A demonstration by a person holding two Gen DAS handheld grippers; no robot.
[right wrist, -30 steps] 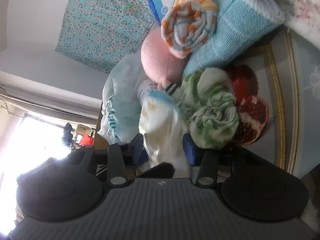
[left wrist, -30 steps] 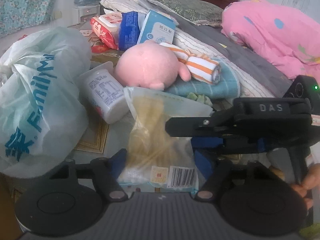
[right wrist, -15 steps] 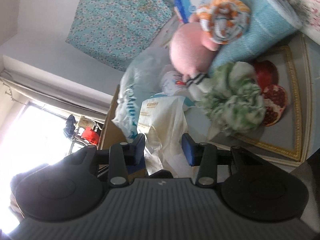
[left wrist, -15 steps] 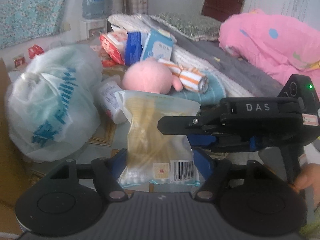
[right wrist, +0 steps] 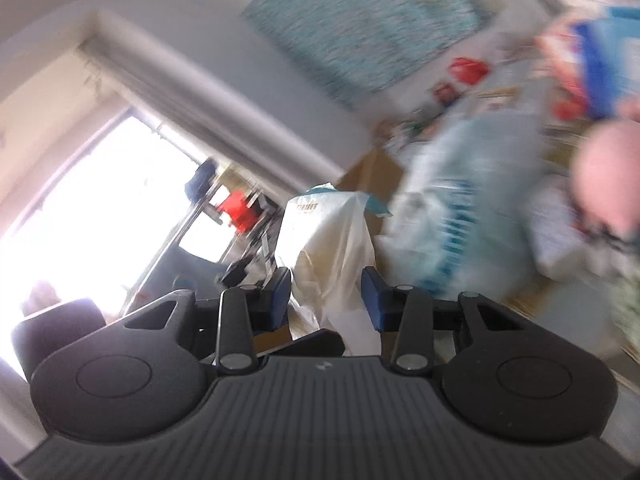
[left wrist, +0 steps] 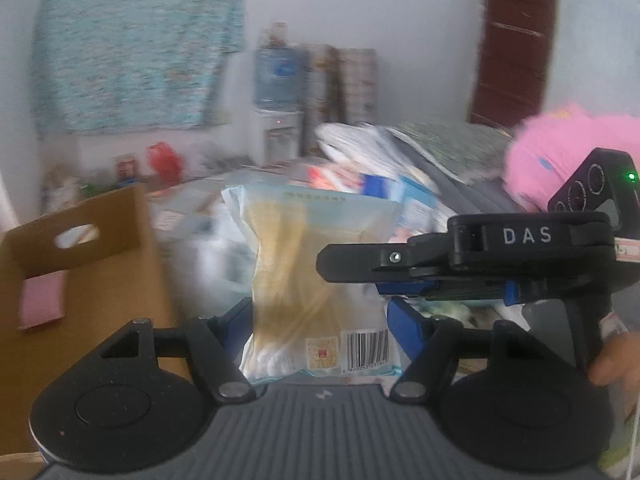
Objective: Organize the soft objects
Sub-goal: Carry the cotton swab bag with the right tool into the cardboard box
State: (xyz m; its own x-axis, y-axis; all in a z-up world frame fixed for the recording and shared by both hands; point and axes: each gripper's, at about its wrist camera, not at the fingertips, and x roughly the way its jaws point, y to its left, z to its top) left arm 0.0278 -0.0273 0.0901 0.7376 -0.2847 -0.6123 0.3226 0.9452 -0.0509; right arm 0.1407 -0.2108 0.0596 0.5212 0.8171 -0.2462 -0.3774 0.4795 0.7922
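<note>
— What is your left gripper (left wrist: 318, 312) doing?

— You have it about half open, both blue pads pressed on the barcode end of the packet (left wrist: 316, 248). Your right gripper (right wrist: 326, 284) comes in from the side. Its jaws are narrower and have just been closing, with the packet's crinkled middle between the pads, which touch it.

— What does each camera give you that the other doesn't?

— Only the left view shows the right tool from outside, with your hand (left wrist: 616, 360) on its handle, and the cardboard box (left wrist: 80, 260) close up. Only the right view shows the bright window (right wrist: 100, 208) and the pink plush (right wrist: 608, 168), both blurred.

— Where is the packet, and what room do you have?

— It hangs in the air, just right of the box's handle flap and clear of it. Behind the box lies a white plastic bag (right wrist: 460, 208). Farther right of the box, the pink bedding (left wrist: 560, 152) crowds that edge. Above the box there is open wall.

— Which way does the packet point?

— Its long axis runs upright in the left view, with the sealed top up and away from you.
</note>
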